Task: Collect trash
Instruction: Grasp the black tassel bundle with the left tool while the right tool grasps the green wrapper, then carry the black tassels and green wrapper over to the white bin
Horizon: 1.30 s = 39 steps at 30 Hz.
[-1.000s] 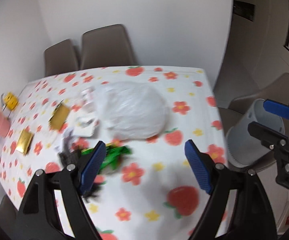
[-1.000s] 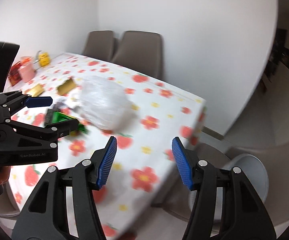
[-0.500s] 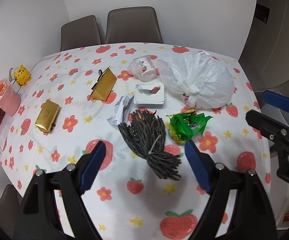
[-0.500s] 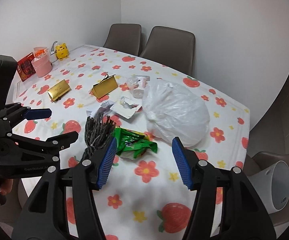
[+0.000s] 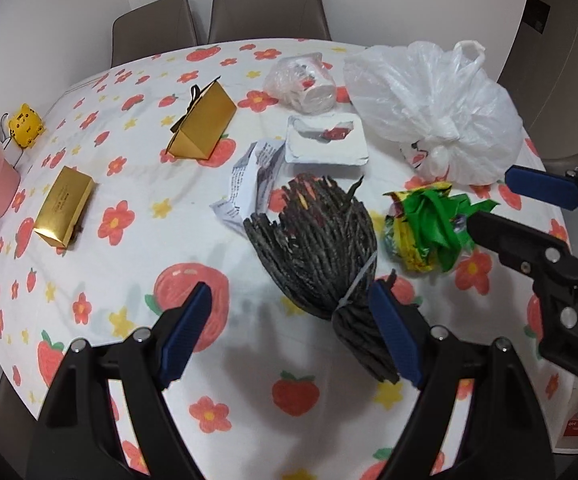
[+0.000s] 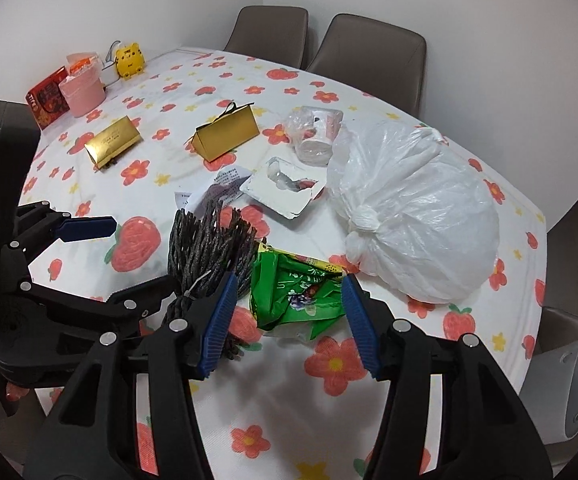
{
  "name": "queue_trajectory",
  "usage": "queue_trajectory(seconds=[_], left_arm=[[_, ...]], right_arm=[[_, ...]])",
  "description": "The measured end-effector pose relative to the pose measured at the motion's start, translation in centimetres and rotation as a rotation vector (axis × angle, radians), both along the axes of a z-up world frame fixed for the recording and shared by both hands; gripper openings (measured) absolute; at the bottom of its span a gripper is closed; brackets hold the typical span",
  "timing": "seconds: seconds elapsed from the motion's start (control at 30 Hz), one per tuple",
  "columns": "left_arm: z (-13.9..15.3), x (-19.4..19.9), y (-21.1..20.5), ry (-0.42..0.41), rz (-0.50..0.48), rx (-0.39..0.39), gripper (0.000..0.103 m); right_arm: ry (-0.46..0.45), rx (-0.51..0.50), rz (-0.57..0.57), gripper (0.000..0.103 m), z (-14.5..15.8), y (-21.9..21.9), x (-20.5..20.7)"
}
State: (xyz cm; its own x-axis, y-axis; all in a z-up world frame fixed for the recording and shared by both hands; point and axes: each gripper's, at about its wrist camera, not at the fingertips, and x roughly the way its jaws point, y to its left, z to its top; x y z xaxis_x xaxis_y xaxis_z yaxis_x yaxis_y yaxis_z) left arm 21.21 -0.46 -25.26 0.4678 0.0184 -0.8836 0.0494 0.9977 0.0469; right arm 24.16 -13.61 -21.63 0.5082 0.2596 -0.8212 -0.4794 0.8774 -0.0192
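Observation:
Trash lies on the flowered tablecloth (image 5: 101,280): a dark bundle of sticks (image 5: 321,248) (image 6: 209,252), a crumpled green wrapper (image 5: 429,224) (image 6: 297,292), a tied white plastic bag (image 5: 433,108) (image 6: 417,216), a white tray (image 5: 325,140) (image 6: 285,188), crumpled paper (image 5: 249,176), and a plastic-wrapped cup (image 5: 309,84) (image 6: 317,132). My left gripper (image 5: 293,336) is open and empty, just in front of the stick bundle. My right gripper (image 6: 289,320) is open and empty, its jaws either side of the green wrapper.
Two gold boxes (image 5: 65,212) (image 5: 205,124) lie left of the trash. A pink container (image 6: 83,90), a red box (image 6: 47,104) and a yellow toy (image 6: 129,60) sit at the far corner. Brown chairs (image 6: 365,48) stand behind the table. A white bin (image 6: 569,392) stands off the table's right edge.
Both grippers swung from the table's right edge and the bin back over the trash, then moved closer and lower. Both stayed open.

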Motion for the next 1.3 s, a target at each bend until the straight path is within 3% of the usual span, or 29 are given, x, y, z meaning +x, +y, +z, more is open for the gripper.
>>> queue_trajectory(seconds=[0.23, 0.33, 0.37, 0.53, 0.57, 0.6, 0.67, 0.7, 0.8, 1.3], left_arm=[[-1.7, 0.8, 0.2, 0.014, 0.010, -0.006, 0.081], [-1.8, 1.0, 0.0, 0.016, 0.002, -0.013, 0.081], [-1.9, 1.0, -0.2, 0.016, -0.002, -0.011, 0.081], [-2.5, 1.3, -1.4, 0.018, -0.029, 0.006, 0.080], [-2.7, 1.4, -1.6, 0.022, -0.031, 0.002, 0.069], [-3.0, 1.4, -1.8, 0.035, -0.031, 0.007, 0.042], [-3.7, 1.5, -1.9, 0.068, -0.030, 0.000, 0.022], [-3.6, 1.5, -1.8, 0.063, -0.027, -0.003, 0.018], [-3.3, 1.3, -2.0, 0.054, -0.034, 0.005, 0.010], [0.6, -2.1, -0.7, -0.002, -0.037, 0.034, 0.010]], right_arm=[[0.039, -0.042, 0.031, 0.044, -3.0, 0.7, 1.0], [0.055, -0.040, 0.037, 0.037, -3.3, 0.3, 1.1], [0.060, -0.042, 0.042, 0.030, -3.4, 0.3, 1.2], [0.058, -0.038, 0.050, 0.025, -3.4, 0.2, 1.2], [0.058, -0.034, 0.044, 0.024, -3.3, 0.1, 1.2], [0.056, -0.032, 0.042, 0.023, -3.2, 0.0, 1.2], [0.054, -0.029, 0.039, 0.022, -3.0, -0.1, 1.1], [0.052, -0.029, 0.041, 0.020, -2.9, -0.1, 1.0], [0.047, -0.025, 0.037, 0.019, -2.6, -0.3, 0.8], [0.019, 0.000, 0.009, 0.017, -0.2, -0.1, -0.9]])
